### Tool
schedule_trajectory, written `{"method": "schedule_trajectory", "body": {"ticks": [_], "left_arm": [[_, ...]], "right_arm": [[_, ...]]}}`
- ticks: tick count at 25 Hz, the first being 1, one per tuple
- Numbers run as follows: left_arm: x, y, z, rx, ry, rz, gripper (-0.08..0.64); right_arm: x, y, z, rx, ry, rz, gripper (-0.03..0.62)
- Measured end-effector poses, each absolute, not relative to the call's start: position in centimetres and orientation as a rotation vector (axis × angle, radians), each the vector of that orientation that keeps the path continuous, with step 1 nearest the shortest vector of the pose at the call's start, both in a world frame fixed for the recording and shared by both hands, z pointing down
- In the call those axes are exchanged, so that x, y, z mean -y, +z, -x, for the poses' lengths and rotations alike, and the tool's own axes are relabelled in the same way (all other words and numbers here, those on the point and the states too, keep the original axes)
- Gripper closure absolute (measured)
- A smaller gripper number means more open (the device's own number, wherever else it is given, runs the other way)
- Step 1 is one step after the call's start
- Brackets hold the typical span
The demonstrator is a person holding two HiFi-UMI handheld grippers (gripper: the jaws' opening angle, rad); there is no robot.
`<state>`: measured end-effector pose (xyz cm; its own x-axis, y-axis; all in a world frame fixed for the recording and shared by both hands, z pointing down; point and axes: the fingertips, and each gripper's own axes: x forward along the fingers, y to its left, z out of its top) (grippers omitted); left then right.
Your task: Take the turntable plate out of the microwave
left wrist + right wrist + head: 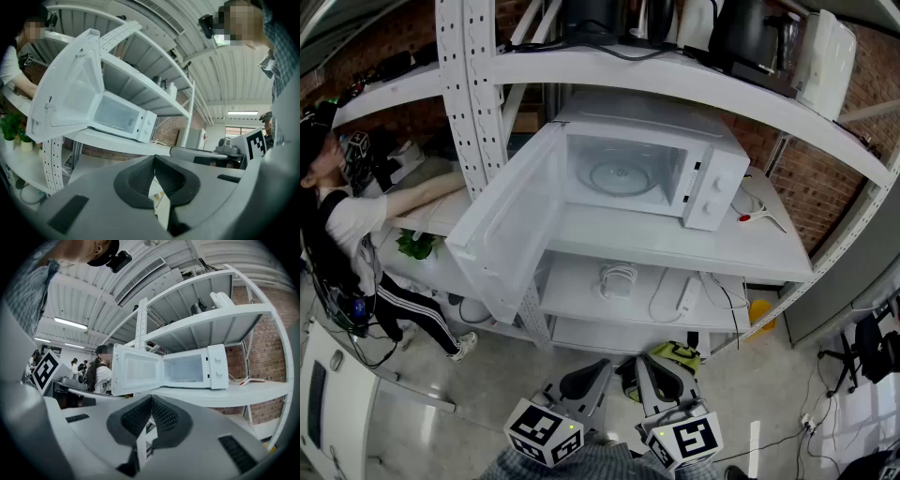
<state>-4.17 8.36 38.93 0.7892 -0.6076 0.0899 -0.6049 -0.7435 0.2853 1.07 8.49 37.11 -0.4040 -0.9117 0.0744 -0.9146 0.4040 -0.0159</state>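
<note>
The glass turntable plate (621,176) sat inside the microwave (717,183), its door swung open, on a white shelf (675,248). Well away from it, the left claw (154,164) and right claw (151,404) were both pressed together, holding nothing.

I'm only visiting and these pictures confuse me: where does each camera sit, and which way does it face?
Head view: on the person's head, looking steeply down at the open microwave; left claw and right claw show at bottom.
Left gripper view: rides the left claw, facing the microwave from its door side; its shut claw fills the foreground.
Right gripper view: rides the right claw, facing into the open microwave; shut claw below.
Shared: the microwave, in all three.
</note>
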Motion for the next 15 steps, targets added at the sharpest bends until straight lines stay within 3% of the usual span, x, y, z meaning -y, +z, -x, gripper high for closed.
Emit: {"method": "schedule_trajectory", "body": {"ticks": [15], "left_arm": [[-8.49, 39.08, 3.93, 0.934, 0.016, -2.69, 0.551]], "right_arm": [[-8.46, 36.92, -1.58, 2.59, 0.087, -1.721, 0.575]]}}
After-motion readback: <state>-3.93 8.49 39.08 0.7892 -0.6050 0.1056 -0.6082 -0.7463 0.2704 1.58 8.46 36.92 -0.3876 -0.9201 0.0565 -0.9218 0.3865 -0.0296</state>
